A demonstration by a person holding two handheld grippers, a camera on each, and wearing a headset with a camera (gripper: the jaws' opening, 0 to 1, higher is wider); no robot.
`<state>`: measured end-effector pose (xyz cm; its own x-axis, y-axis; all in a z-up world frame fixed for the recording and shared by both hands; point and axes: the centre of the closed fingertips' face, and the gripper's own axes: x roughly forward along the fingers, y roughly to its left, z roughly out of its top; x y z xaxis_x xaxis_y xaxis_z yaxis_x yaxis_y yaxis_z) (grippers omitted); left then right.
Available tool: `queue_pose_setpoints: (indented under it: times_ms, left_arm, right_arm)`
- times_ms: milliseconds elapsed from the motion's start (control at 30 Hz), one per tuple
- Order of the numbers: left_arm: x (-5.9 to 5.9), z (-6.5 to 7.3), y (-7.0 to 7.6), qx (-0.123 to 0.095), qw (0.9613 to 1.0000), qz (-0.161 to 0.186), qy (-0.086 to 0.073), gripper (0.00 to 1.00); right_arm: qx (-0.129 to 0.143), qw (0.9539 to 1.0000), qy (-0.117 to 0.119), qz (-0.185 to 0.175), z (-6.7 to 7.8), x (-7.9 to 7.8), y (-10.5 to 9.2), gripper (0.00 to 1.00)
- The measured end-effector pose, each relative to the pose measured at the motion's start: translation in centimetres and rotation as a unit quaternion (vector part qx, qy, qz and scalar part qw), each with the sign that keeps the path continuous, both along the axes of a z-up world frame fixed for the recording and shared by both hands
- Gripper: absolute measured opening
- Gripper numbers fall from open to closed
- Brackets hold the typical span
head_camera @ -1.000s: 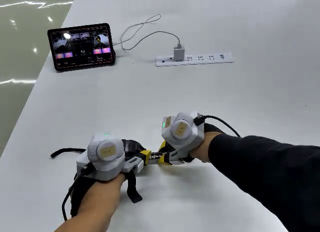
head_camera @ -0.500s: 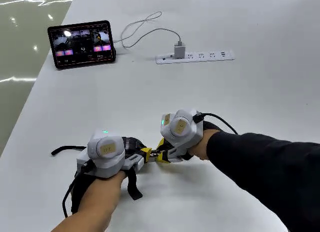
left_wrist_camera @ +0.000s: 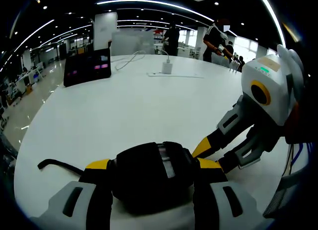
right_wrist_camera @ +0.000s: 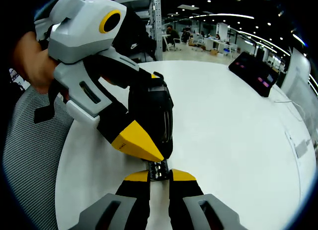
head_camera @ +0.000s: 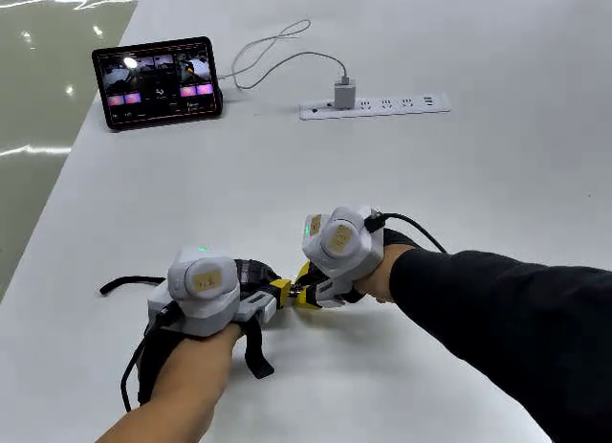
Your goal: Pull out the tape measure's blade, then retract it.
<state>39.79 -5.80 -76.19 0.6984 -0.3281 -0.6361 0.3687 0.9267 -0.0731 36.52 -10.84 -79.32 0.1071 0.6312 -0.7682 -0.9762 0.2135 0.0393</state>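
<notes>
**Blade tab pinched at the case mouth, pull not yet made**

You hold the black, rounded tape measure (left_wrist_camera: 149,183) across its body with your left hand-held gripper (left_wrist_camera: 154,165). In the left gripper view its yellow-tipped jaws press on either side of the case. The case sits low on the white worktop (head_camera: 402,194), close to the edge nearest you, and a black strap (left_wrist_camera: 54,165) lies on the surface just beside it.

Your right hand-held gripper (right_wrist_camera: 159,176) faces the case from the opposite side. Its jaws stand narrow, closed on the small dark end tab of the blade (right_wrist_camera: 158,169). The tab sits right at the mouth of the case, just beside one yellow tip of the left hand-held gripper. In the head view the two sets of jaws meet almost tip to tip, with the tape measure tucked under your left hand.

By my reading, the task is at its very start. Both grips are set, but almost no blade shows between the tab and the case, so the pull-out appears not yet done and the retraction lies beyond that. What is left is to draw your right hand away along the worktop while your left keeps the case steady, then to guide the blade back in.

The dark tablet (head_camera: 158,82) and the white power strip (head_camera: 375,105) lie well apart from the work, at the far side.
</notes>
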Motion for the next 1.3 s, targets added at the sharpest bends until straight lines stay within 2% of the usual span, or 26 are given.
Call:
queue_pose_setpoints:
  times_ms: [967,1067,1233,1300]
  left_arm:
    - [0.02,0.03,-0.08,0.0,1.0,-0.001,-0.003,0.62]
    - [0.0,0.05,-0.07,0.003,1.0,0.001,0.001,0.62]
    - [-0.02,0.13,-0.08,-0.001,1.0,-0.003,-0.001,0.63]
    - [-0.12,0.08,-0.13,0.003,1.0,-0.004,0.004,0.64]
  right_arm:
    - [0.006,1.0,0.0,-0.001,-0.01,-0.03,0.92,0.1]
    - [0.001,1.0,-0.006,-0.003,0.02,-0.07,0.98,0.11]
    - [0.003,0.9999,0.003,-0.016,0.0,-0.06,0.97,0.11]
    - [0.001,0.9999,-0.005,-0.009,0.03,-0.16,0.96,0.12]
